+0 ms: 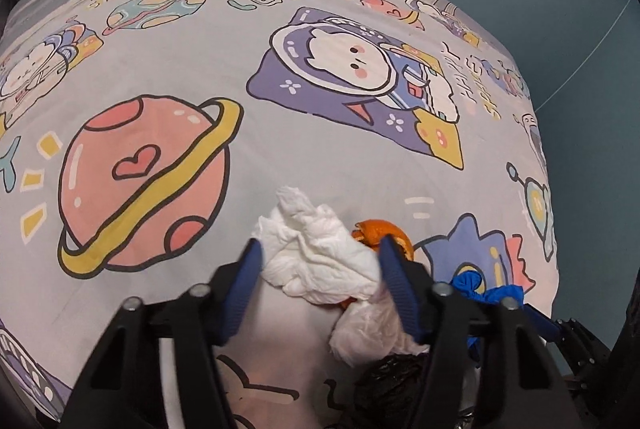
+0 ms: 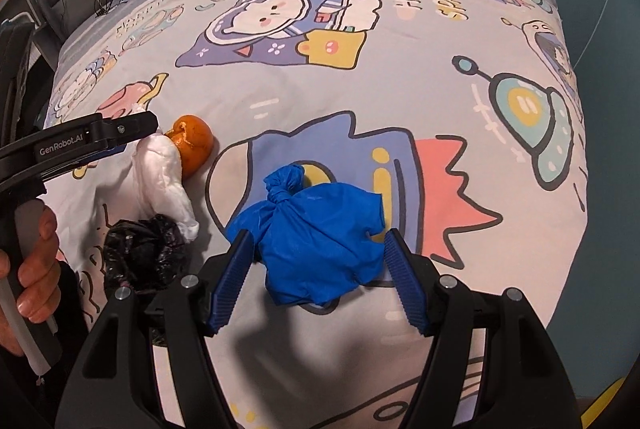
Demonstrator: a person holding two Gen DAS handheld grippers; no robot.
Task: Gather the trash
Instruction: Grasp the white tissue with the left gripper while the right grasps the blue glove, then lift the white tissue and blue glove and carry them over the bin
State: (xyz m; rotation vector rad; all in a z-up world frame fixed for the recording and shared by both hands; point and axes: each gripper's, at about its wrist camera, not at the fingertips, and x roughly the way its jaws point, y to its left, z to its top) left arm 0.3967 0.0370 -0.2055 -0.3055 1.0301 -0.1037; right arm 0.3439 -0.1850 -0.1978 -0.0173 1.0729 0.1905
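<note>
My left hand-held gripper [image 1: 320, 249] straddles the soft crumpled tissue [image 1: 320, 253], unclenched, my right hand-held gripper [image 2: 318, 245] gapes around the light, squashy blue bag [image 2: 320, 233], best pinched mid-bulge.

We see four pieces of trash, placed here against the crumpled white tissue [image 1: 320, 253], which lies loosely bunched and elongated on the bed. An orange peel [image 1: 384, 233], curled and bright, touches the tissue's far right side. A crinkled black plastic bag [image 2: 142, 253], balled up, sits against the tissue's near end. A blue plastic bag [image 2: 320, 233], knotted at its top, lies apart to the tissue's right
</note>
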